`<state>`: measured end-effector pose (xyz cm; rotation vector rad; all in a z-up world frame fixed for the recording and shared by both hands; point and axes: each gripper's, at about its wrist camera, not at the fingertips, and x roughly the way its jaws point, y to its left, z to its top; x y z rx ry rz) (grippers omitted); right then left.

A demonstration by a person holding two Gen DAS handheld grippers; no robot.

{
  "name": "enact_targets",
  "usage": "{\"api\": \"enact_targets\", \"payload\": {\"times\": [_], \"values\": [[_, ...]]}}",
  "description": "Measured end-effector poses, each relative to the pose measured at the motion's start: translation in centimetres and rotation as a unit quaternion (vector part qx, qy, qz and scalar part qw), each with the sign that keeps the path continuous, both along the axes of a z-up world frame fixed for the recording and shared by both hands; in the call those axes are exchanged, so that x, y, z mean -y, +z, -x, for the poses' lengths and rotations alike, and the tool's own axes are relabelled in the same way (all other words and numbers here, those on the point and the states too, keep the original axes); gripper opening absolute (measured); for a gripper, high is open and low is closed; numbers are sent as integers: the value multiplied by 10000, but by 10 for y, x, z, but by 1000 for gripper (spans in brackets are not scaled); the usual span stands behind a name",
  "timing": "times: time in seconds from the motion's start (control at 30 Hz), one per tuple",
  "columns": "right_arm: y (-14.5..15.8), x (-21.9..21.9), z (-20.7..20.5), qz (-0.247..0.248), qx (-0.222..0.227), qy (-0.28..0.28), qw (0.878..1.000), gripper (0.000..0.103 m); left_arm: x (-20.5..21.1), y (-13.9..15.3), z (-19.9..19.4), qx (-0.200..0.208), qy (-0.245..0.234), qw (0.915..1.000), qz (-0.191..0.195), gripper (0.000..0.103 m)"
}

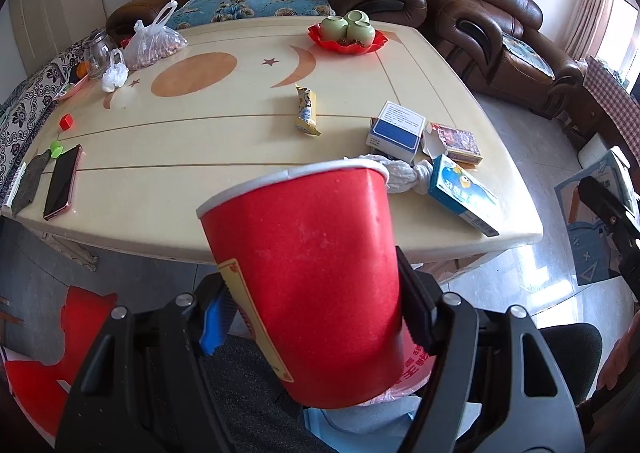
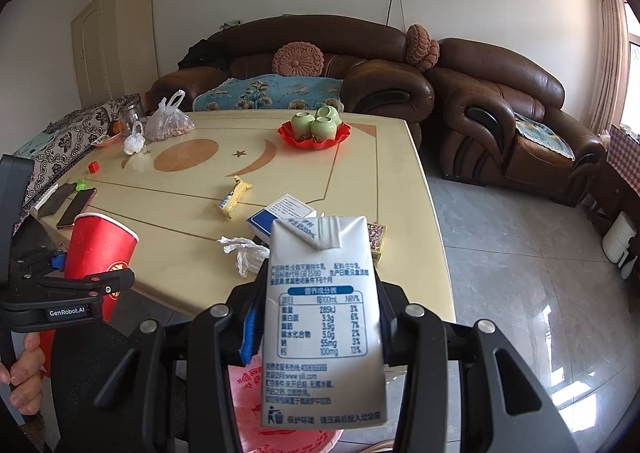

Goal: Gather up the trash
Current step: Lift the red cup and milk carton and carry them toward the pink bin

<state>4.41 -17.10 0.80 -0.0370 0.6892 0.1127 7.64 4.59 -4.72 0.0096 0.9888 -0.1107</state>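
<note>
Both hand-held grippers loaded
Left hand-held gripper (image 1: 316, 325) clamps a red paper cup (image 1: 312, 273); right hand-held gripper (image 2: 316, 327) clamps a milk carton (image 2: 322, 317) (upright), tabletop (image 1: 200, 141) ahead of both.

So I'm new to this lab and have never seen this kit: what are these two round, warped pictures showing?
There is no robot here: a person holds a two-finger claw in each hand, and each claw carries a wide-angle camera looking along its fingers. One picture comes from the left claw, shut on a red paper cup. The other comes from the right claw, shut on a white milk carton; it also shows the left claw and the hand holding it. Ahead is a cream table with a snack wrapper, a crumpled tissue, small boxes, a phone and a red dish of green cups.
</note>
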Motion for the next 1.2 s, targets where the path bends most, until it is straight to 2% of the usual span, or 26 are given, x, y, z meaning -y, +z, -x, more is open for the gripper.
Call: {"api": "enact_targets", "payload": {"times": [0.6,1.2], "values": [[-31,-14,33,-124,-364,195,9991,42,31,-35,33,-330,-503,9982,-64,68],[-114,-22,16,-277,-1296,204,9910,43,38,-116,29,-1200,-666,9905,-92,68]]}}
